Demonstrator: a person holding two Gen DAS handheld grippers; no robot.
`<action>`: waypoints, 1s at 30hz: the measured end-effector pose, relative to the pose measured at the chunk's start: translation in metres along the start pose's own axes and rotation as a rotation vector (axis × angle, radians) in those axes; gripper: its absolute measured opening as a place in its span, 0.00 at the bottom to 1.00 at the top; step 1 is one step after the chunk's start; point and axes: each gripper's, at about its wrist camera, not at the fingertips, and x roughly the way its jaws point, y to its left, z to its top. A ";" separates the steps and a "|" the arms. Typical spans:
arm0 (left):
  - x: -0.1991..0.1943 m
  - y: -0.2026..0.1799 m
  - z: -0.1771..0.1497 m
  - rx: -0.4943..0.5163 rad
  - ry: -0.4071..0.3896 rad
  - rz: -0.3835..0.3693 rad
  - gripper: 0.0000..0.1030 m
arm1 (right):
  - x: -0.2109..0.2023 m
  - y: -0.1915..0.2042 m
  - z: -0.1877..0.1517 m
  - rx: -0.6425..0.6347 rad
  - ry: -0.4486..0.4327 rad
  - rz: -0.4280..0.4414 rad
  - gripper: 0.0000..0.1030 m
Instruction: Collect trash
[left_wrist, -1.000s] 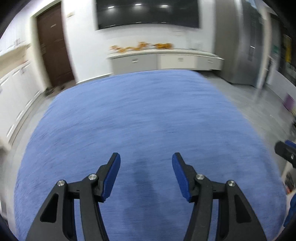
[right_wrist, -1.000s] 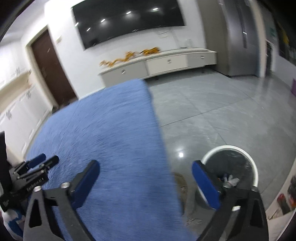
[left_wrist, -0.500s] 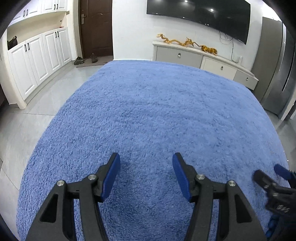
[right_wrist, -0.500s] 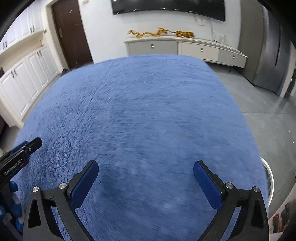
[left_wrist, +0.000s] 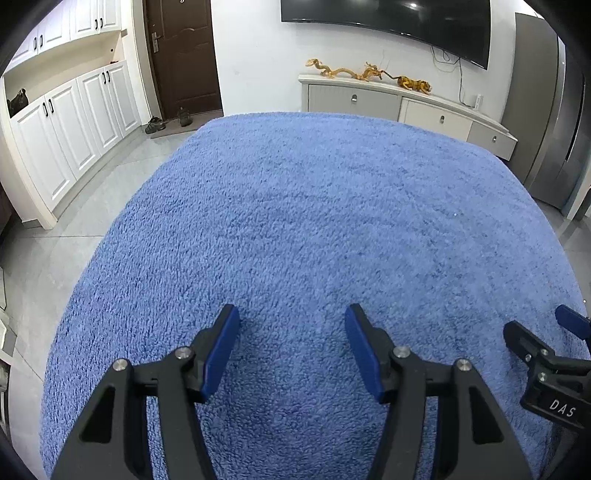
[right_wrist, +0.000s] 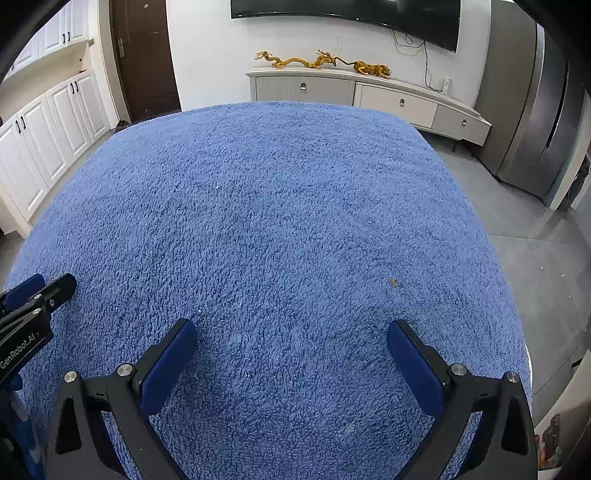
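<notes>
Open blue rug (left_wrist: 314, 229) ahead, low sideboard (right_wrist: 369, 98) beyond, cabinets (left_wrist: 66, 136) leftward

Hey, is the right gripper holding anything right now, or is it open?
Open and empty. The right gripper has its blue pads wide apart, with only the blue rug showing between them.
</notes>
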 end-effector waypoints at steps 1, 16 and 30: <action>0.001 0.001 0.000 -0.003 0.002 0.004 0.65 | -0.001 0.001 -0.002 0.000 0.000 0.000 1.00; 0.011 0.006 0.007 -0.036 0.025 0.003 0.77 | -0.002 0.002 -0.002 -0.001 0.000 -0.001 1.00; 0.011 0.007 0.006 -0.037 0.023 0.003 0.77 | -0.002 0.002 -0.002 0.000 -0.001 0.000 1.00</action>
